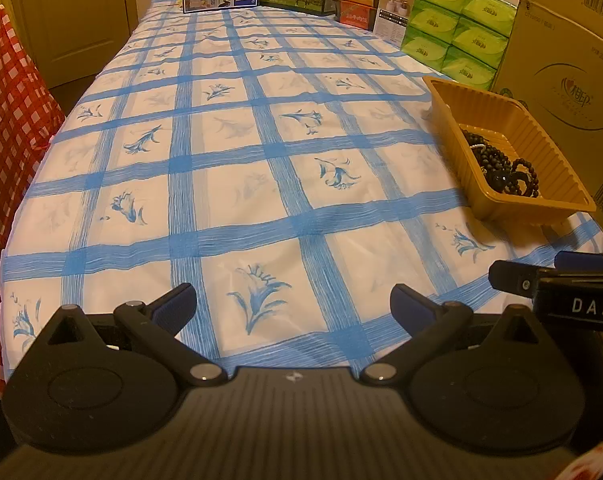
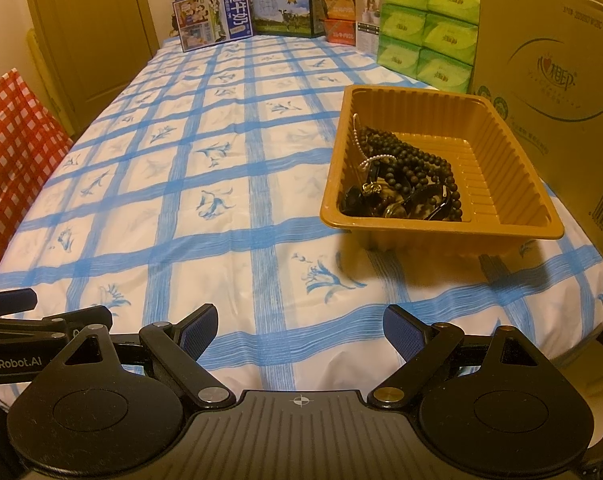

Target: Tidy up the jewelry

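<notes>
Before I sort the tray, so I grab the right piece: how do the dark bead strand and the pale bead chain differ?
The dark bead strand has bigger, near-black beads piled in coils; the pale bead chain has tiny whitish beads in one thin line up the tray wall. Both lie in the tray's left part.

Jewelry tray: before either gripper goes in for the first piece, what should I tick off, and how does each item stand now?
1. Right gripper open and empty: ok.
2. Left gripper open and empty: ok.
3. Tray flat on the tablecloth: ok.
4. Black bead strands and pearl strand separable: not ok, they lie tangled in one pile.
5. Path from right gripper to tray unobstructed: ok.
6. Place to sort pieces into: cannot tell.
</notes>
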`<action>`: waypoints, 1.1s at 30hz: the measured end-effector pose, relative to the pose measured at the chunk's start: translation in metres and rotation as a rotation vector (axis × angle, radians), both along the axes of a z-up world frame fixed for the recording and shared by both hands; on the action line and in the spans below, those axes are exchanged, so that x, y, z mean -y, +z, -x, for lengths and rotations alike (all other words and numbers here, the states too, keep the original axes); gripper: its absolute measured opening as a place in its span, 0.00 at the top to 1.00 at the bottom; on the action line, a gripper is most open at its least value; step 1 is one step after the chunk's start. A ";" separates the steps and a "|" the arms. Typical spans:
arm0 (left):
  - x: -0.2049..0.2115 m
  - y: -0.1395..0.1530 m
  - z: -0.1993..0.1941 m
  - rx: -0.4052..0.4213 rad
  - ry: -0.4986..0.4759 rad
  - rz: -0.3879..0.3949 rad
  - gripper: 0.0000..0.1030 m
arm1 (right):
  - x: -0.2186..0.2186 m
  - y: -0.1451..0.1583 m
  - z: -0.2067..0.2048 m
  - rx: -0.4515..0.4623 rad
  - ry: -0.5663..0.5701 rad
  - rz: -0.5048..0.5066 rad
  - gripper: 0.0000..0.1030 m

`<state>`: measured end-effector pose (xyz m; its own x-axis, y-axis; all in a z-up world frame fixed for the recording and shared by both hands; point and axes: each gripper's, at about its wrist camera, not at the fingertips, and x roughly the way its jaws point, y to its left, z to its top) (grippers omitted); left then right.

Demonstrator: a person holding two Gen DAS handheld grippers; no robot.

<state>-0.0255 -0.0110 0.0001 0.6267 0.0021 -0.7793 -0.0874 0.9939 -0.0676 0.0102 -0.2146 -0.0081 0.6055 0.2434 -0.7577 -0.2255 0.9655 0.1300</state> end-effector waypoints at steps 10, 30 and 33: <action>0.001 0.002 -0.001 0.002 -0.004 0.000 0.00 | 0.000 0.000 0.000 0.000 0.000 0.000 0.13; 0.002 0.002 -0.002 0.002 -0.005 -0.002 0.00 | 0.001 0.001 -0.001 0.000 0.000 0.000 0.13; 0.003 0.002 -0.002 0.003 -0.005 -0.003 0.00 | 0.001 0.001 -0.001 0.001 -0.001 0.000 0.13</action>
<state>-0.0234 -0.0137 0.0025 0.6288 0.0015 -0.7776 -0.0827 0.9945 -0.0649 0.0110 -0.2155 -0.0075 0.6063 0.2423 -0.7574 -0.2245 0.9659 0.1293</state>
